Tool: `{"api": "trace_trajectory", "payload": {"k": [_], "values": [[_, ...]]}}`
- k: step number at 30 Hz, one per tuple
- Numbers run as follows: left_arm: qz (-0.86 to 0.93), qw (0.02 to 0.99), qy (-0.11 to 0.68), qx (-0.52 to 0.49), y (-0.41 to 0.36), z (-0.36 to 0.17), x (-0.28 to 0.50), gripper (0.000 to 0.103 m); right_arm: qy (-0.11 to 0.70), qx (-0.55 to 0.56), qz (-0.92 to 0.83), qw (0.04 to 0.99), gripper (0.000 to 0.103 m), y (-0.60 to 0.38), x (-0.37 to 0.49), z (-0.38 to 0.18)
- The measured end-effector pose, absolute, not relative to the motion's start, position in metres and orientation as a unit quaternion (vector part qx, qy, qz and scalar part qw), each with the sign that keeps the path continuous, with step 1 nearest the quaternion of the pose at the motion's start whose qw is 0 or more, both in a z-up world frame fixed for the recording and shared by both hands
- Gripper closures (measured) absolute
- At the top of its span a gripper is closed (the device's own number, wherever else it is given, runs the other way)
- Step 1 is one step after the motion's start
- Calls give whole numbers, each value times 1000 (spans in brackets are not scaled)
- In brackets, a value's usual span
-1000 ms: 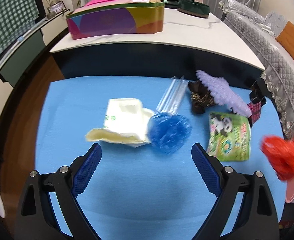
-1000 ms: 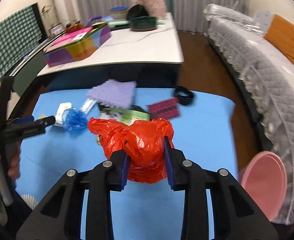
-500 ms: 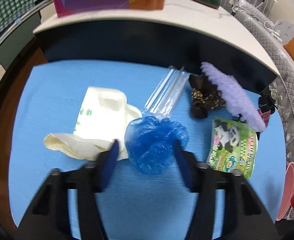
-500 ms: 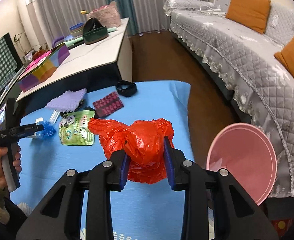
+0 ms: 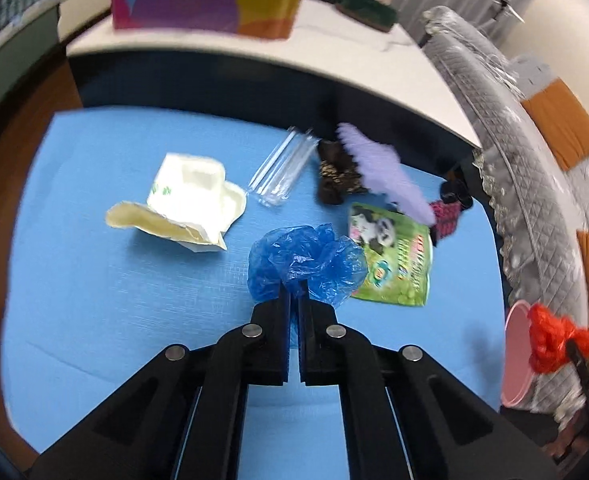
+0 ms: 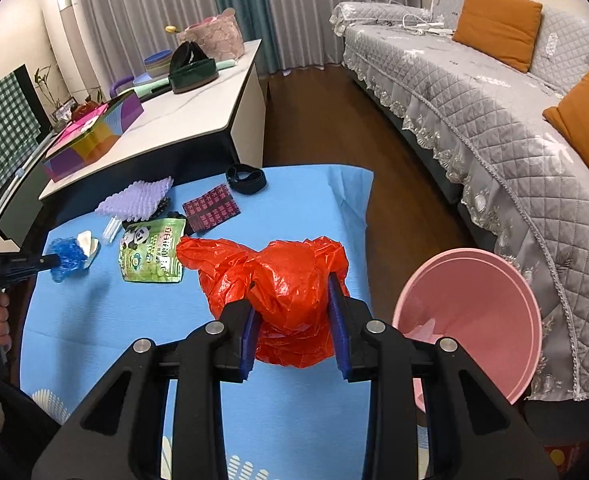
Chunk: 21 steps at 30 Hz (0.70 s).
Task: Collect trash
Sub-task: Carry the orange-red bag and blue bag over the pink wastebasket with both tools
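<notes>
My left gripper [image 5: 294, 300] is shut on a crumpled blue plastic bag [image 5: 306, 266] and holds it above the blue cloth [image 5: 94, 300]. It also shows in the right wrist view [image 6: 67, 257]. My right gripper [image 6: 294, 320] is shut on a crumpled red plastic bag [image 6: 286, 280], held near the cloth's right edge beside a pink bin [image 6: 470, 320]. The red bag [image 5: 554, 336] and the bin [image 5: 514, 360] show at the right of the left wrist view. A white paper food box [image 5: 190, 200], a clear plastic sleeve [image 5: 282, 172] and a green panda snack pouch [image 5: 394, 260] lie on the cloth.
A purple mat [image 5: 382, 172], a dark brown item [image 5: 334, 176], a red patterned square [image 6: 212, 212] and a black band [image 6: 246, 178] lie at the cloth's far side. A white table [image 6: 182, 120] with a colourful box [image 5: 206, 12] stands behind. A grey sofa [image 6: 494, 120] runs along the right.
My left gripper closed on the blue bag and lifted it toward the right, off the clear sleeve. My right gripper carried the red bag right, closer to the pink bin.
</notes>
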<state>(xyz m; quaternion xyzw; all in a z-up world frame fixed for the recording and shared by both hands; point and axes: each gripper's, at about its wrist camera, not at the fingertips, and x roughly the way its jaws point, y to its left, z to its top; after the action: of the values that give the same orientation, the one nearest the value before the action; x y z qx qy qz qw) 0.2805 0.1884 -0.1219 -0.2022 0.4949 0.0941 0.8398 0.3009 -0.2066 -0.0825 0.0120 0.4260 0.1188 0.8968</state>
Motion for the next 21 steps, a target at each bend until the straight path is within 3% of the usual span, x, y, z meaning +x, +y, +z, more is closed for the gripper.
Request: {"api": "trace_trajectory", "payload": {"k": [8, 21], "values": [[42, 861, 483, -151, 122, -78, 276, 100, 403, 38, 91, 910, 71, -249, 276, -65], [-103, 882, 457, -53, -73, -36, 284, 100, 370, 73, 10, 926, 71, -344, 244, -57]]}}
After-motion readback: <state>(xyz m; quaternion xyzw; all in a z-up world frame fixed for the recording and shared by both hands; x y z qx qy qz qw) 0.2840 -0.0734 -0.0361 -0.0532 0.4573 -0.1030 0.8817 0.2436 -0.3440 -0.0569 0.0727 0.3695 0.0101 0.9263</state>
